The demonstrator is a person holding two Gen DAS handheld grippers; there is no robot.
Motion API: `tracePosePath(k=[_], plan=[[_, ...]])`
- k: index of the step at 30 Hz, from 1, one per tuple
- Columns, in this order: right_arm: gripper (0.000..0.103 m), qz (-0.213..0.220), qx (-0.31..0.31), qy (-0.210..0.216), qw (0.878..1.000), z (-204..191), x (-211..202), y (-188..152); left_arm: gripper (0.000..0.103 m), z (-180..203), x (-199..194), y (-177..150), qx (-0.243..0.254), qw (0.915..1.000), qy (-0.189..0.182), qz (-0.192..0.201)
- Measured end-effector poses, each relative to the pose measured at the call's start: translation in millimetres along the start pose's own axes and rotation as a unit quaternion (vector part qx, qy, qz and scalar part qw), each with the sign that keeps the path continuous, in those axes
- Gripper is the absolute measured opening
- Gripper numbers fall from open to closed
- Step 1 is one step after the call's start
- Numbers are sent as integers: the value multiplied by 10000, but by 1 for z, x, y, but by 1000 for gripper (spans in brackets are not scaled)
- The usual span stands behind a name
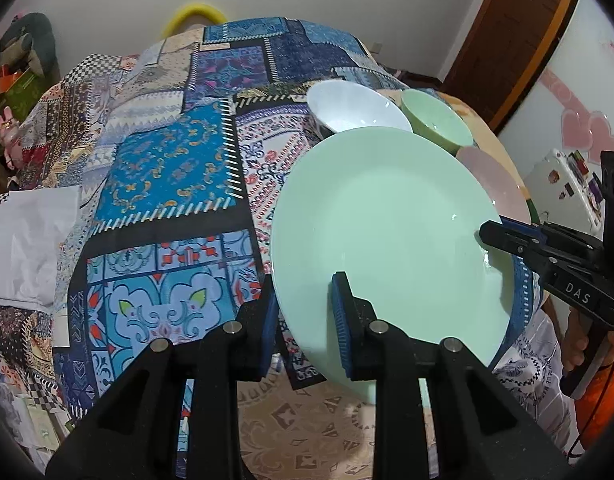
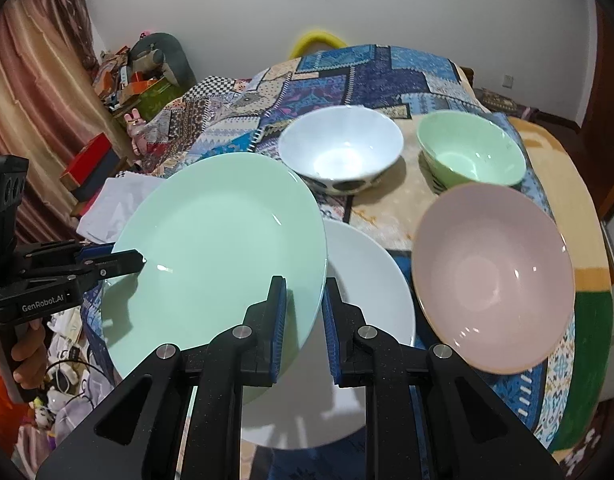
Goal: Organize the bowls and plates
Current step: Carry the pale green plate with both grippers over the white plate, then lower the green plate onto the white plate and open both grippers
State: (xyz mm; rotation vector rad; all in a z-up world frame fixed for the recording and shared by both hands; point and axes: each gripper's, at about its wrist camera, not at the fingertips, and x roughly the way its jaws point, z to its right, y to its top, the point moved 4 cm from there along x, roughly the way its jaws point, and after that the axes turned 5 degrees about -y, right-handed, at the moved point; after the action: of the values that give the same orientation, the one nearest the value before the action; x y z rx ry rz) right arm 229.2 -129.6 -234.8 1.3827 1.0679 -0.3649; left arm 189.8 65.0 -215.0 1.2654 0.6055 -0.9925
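A mint green plate (image 2: 215,248) is held tilted above a white plate (image 2: 367,280). My right gripper (image 2: 305,312) is shut on its near right rim. My left gripper (image 1: 305,312) is shut on its other rim; it also shows in the right wrist view (image 2: 127,260), and the green plate shows in the left wrist view (image 1: 387,232). A pink bowl (image 2: 491,276) sits to the right. A white bowl (image 2: 341,148) and a green bowl (image 2: 471,152) stand behind. In the left wrist view I see the white bowl (image 1: 355,108), green bowl (image 1: 435,120) and pink bowl (image 1: 491,176).
The table is covered by a patchwork cloth (image 1: 167,168). White crumpled paper (image 1: 27,240) lies at its left edge. Boxes and clutter (image 2: 123,80) stand beyond the table's far left. A yellow chair back (image 2: 315,40) is behind the table.
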Motion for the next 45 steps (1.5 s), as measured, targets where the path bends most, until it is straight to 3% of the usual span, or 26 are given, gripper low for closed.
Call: tracePosePath(k=[24,45], plan=[[17,-409,414,-29,9983,35,17,-28,26,19,61,-9,72,9981,-77,-612],[16,-458,286,-126,9985,36,19,-33,30,24,72,-12,281,9970,123,-713]])
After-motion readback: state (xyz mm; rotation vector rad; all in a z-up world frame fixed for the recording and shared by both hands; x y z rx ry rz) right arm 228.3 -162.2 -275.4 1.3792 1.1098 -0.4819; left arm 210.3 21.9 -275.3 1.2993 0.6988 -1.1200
